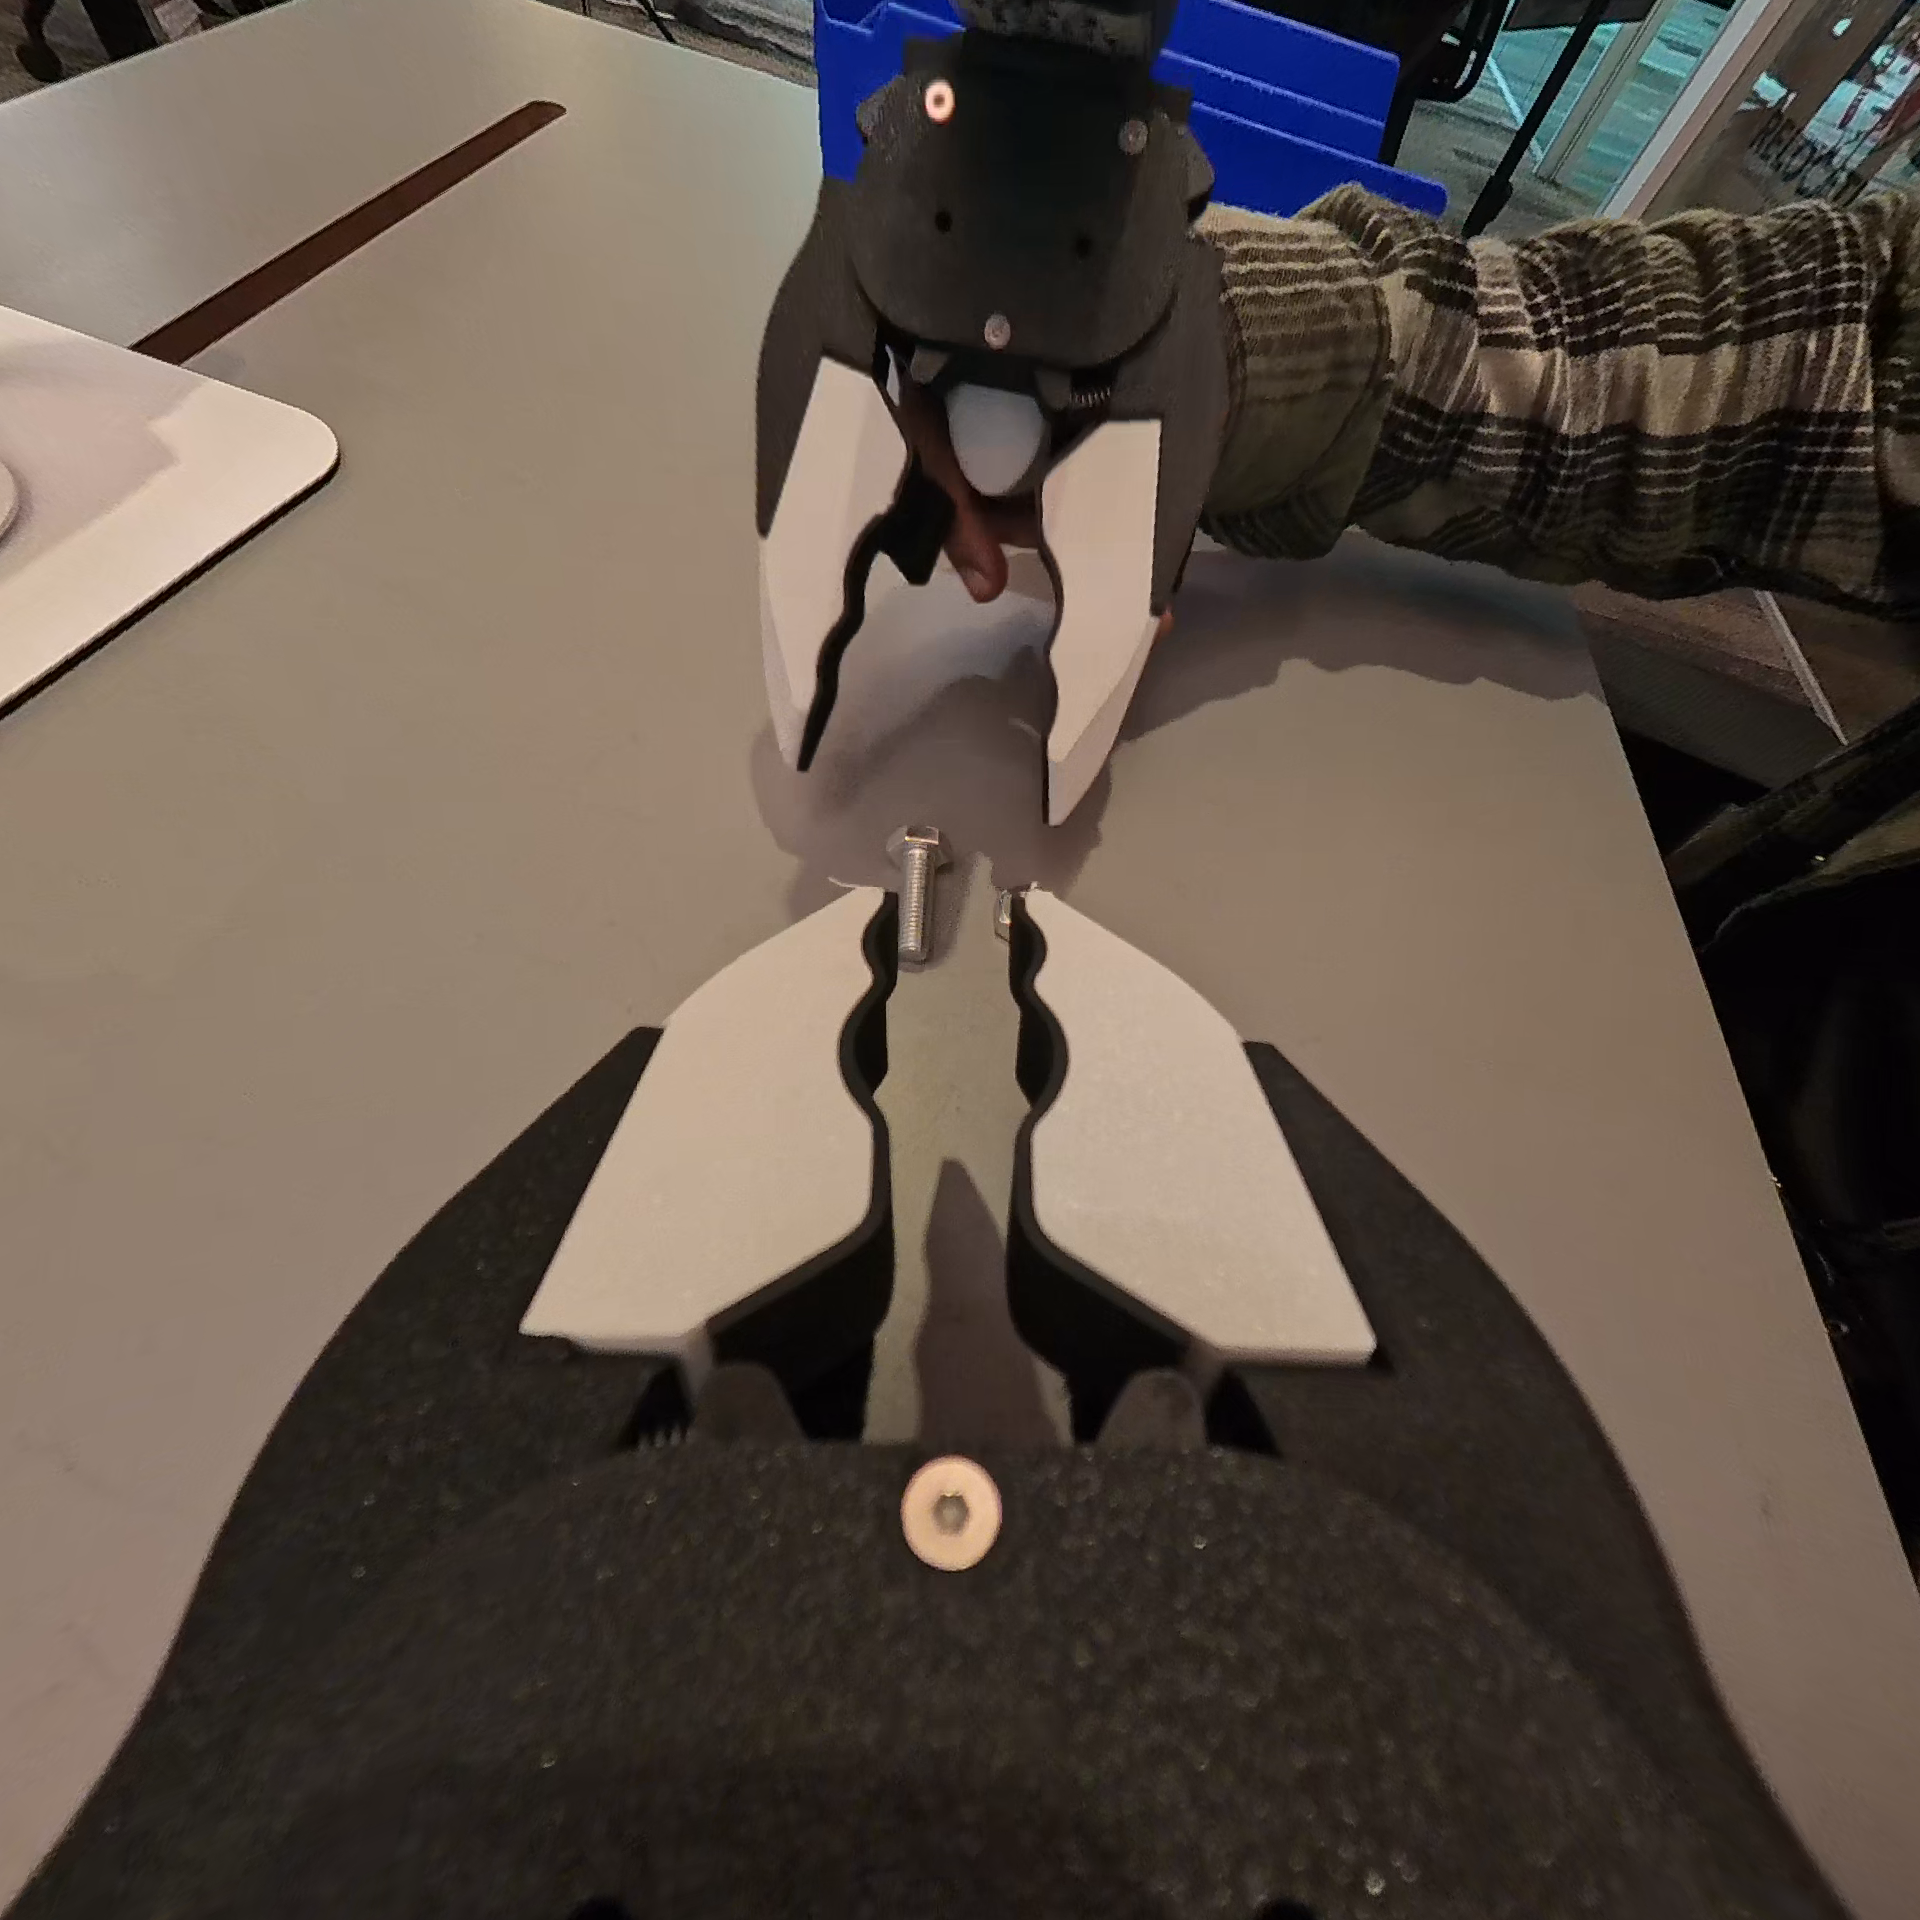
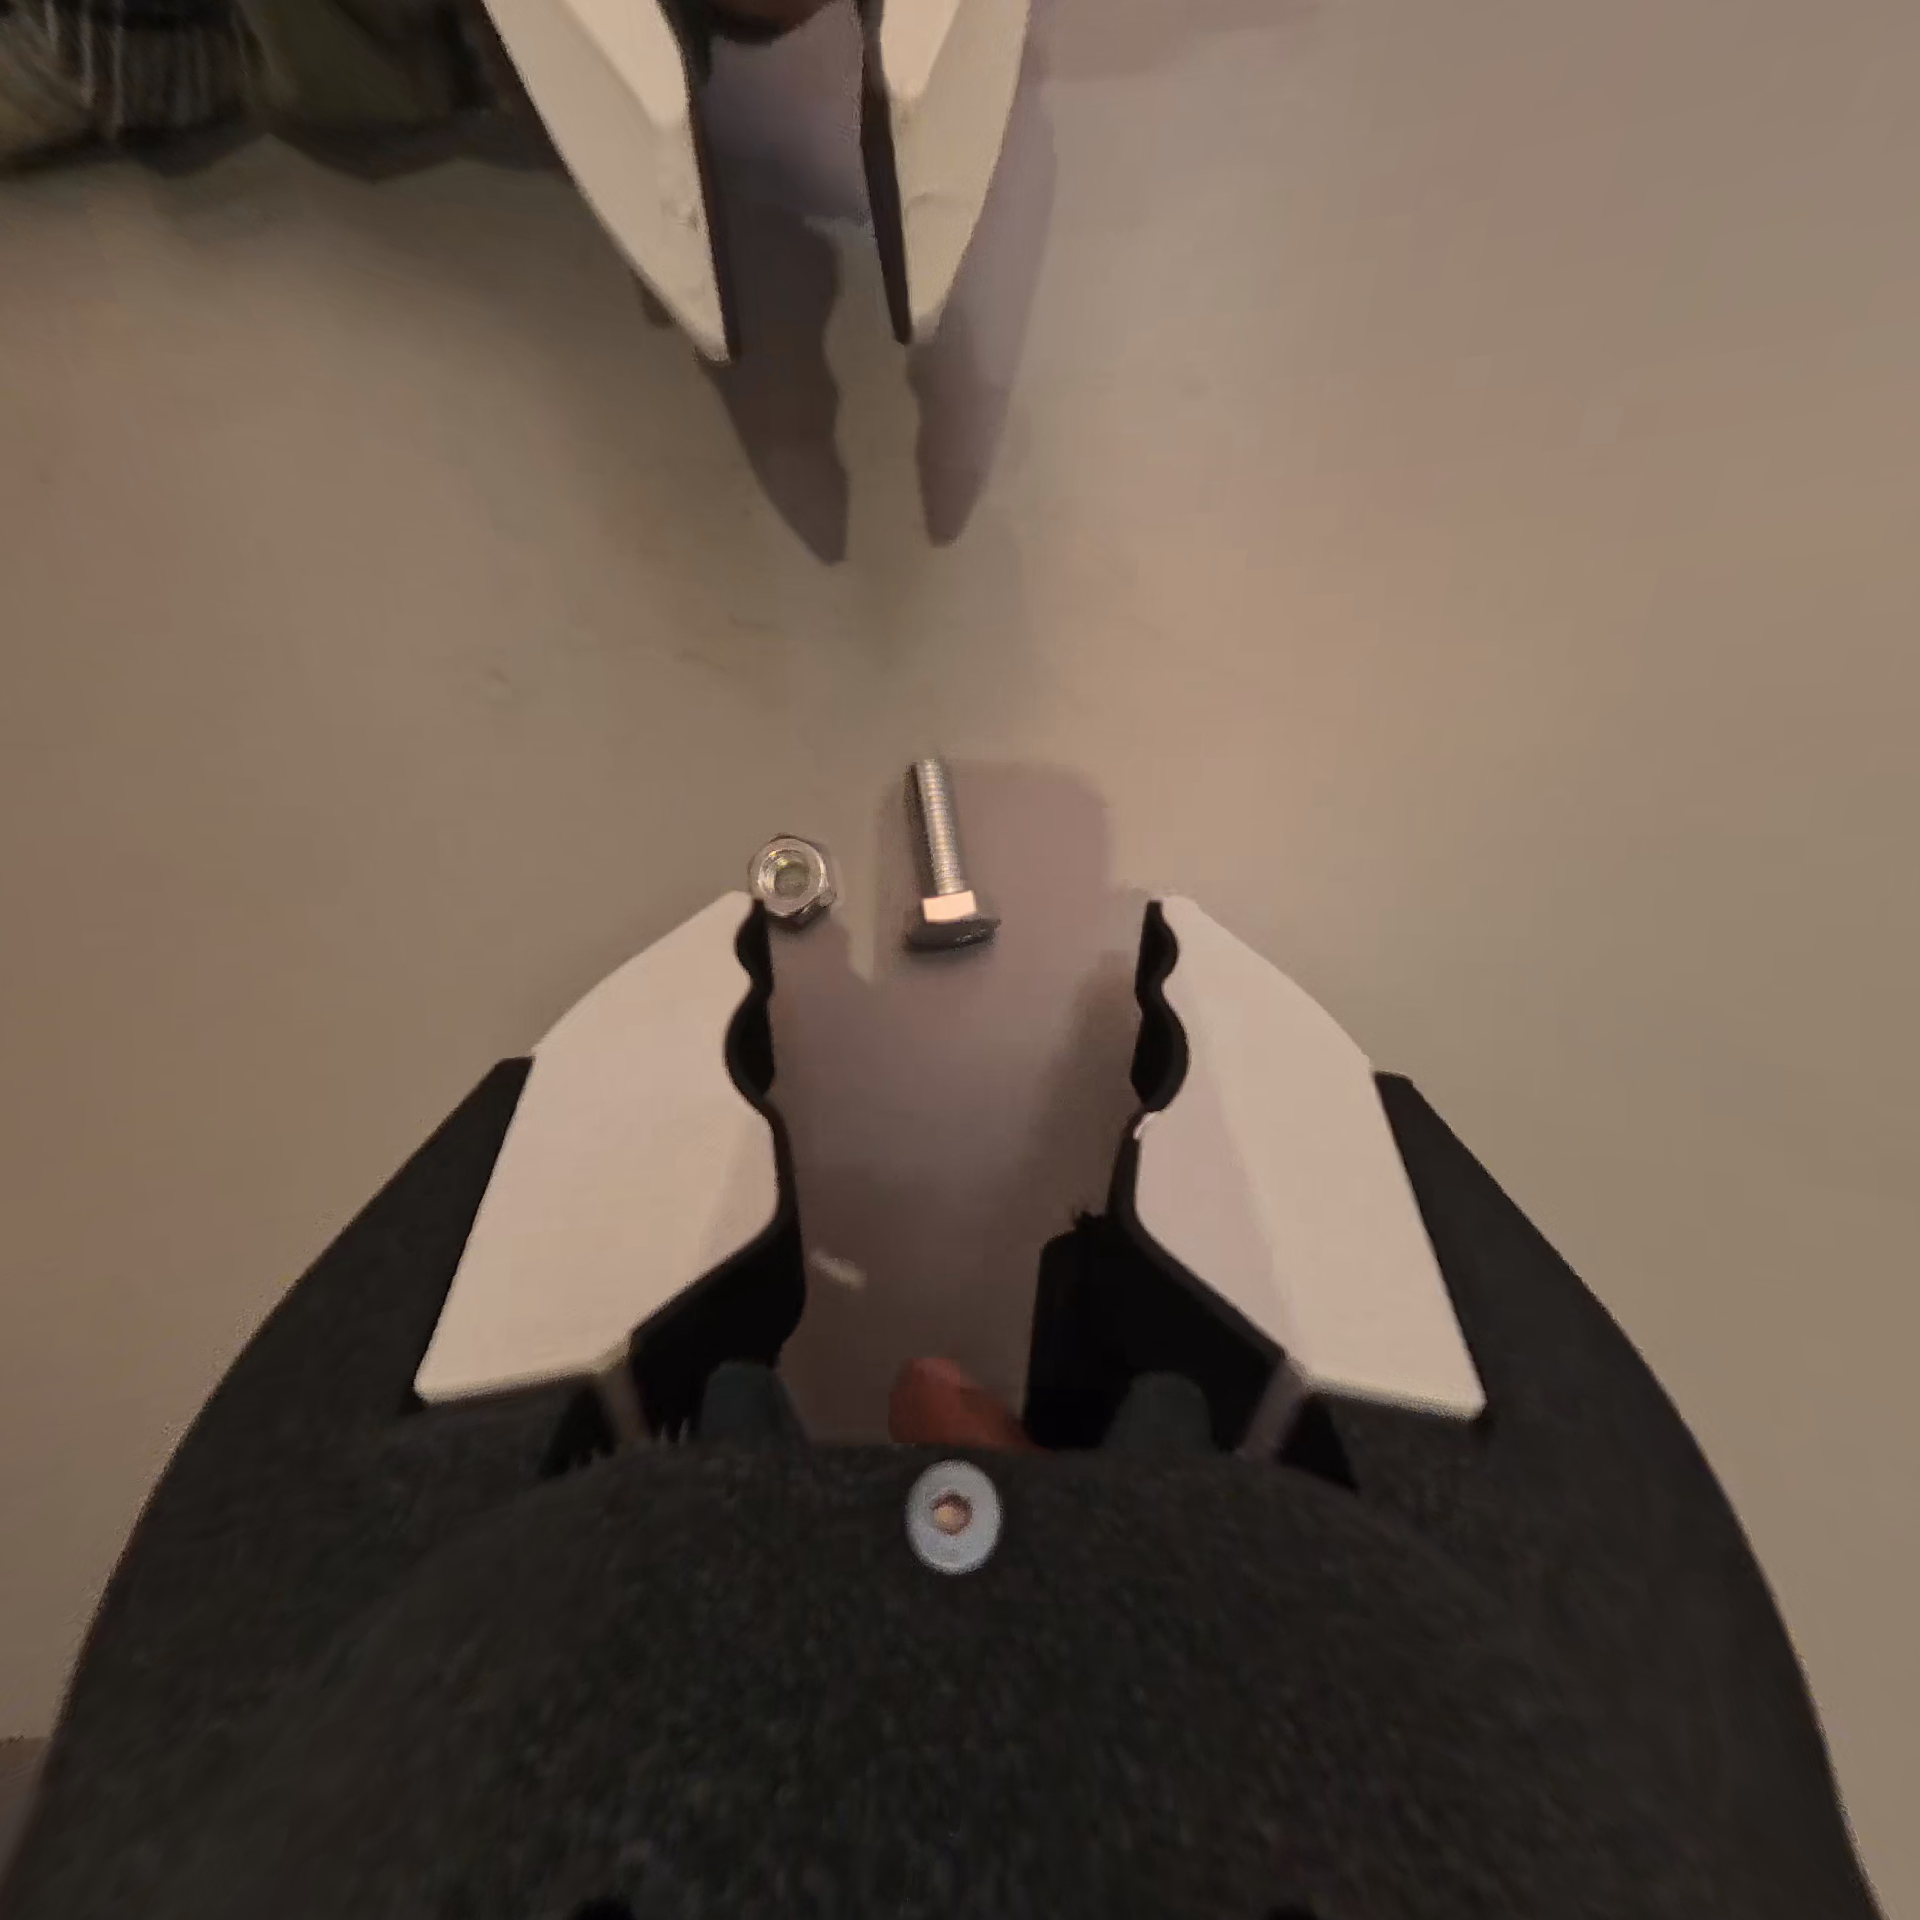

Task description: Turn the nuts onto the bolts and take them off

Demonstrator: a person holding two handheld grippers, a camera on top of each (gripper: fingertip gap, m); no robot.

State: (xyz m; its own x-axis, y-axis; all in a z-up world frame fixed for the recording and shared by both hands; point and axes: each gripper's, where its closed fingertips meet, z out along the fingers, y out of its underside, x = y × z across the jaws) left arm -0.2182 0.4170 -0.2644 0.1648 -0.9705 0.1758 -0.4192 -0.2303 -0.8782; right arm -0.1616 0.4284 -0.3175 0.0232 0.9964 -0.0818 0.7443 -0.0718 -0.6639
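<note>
The bolt (image 2: 933, 854) lies flat on the grey table (image 2: 1455, 623), apart from the nut (image 2: 790, 881) just beside it; neither is held. The left gripper (image 1: 954, 902) stands narrowly parted, its tips at the bolt's shank; the nut looks half hidden behind its right finger. The right gripper (image 2: 948, 914) gapes wide, empty, facing it.
</note>
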